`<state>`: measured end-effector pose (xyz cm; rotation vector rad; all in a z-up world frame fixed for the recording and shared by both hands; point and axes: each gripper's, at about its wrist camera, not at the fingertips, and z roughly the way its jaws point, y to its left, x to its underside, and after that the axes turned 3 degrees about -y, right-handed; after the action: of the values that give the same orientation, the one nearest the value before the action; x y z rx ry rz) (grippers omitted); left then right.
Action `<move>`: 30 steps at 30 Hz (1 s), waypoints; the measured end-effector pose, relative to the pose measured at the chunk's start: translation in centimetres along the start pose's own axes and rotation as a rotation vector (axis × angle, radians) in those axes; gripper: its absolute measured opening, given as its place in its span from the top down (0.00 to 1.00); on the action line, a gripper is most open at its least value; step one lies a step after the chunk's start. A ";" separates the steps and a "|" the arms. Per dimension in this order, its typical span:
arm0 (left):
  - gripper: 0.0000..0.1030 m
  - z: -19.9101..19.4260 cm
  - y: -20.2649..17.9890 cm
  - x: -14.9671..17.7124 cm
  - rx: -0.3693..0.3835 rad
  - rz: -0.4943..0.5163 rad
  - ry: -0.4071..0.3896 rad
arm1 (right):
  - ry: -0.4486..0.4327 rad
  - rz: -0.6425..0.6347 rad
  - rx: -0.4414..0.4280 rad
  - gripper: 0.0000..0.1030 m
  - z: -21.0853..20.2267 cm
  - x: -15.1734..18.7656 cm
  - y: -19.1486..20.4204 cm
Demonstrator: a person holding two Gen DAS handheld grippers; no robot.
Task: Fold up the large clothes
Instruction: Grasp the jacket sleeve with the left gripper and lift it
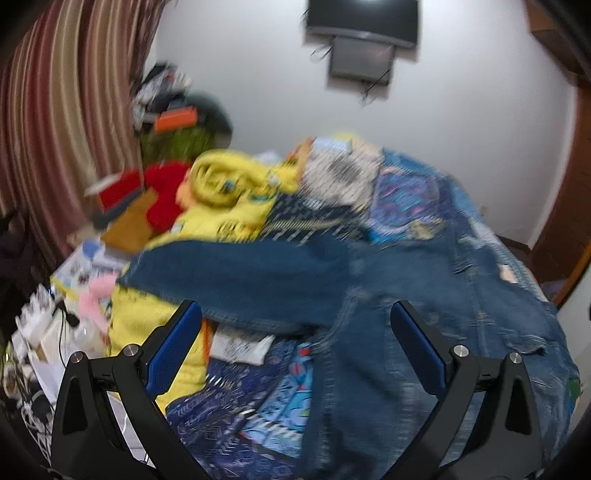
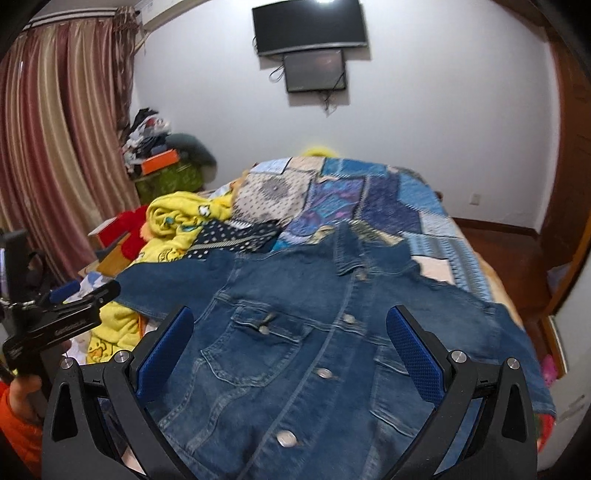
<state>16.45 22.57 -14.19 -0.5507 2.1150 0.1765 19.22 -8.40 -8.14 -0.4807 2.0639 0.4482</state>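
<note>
A blue denim jacket (image 2: 295,332) lies front up and spread flat on the bed, collar at the far end, buttons down the middle. My right gripper (image 2: 290,325) is open and empty, hovering above the jacket's chest. The jacket also shows in the blurred left wrist view (image 1: 332,280), its left sleeve stretched out to the left. My left gripper (image 1: 295,317) is open and empty above that sleeve and the jacket's left side. The left gripper also appears at the left edge of the right wrist view (image 2: 88,295).
A patchwork quilt (image 2: 388,199) covers the bed. A yellow blanket (image 2: 177,218), a dotted dark cloth (image 2: 236,236) and a red item (image 2: 129,229) lie left of the jacket. Striped curtains (image 2: 55,147) hang left. Screens (image 2: 310,26) hang on the far wall.
</note>
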 end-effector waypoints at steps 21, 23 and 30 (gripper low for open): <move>0.03 19.1 13.0 4.3 0.327 -0.440 0.458 | 0.257 -0.085 0.132 0.00 10.7 1.9 0.6; 0.07 20.2 13.7 4.4 0.344 -0.514 0.473 | 0.262 -0.084 0.134 0.00 10.7 1.8 0.4; 0.32 22.3 15.8 4.7 0.389 -0.712 0.500 | 0.255 -0.085 0.140 0.00 10.5 1.6 0.0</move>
<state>23.91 42.41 -32.06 -1.1462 2.1856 -0.8297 25.99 -3.44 -14.73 -0.5619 2.2906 0.1975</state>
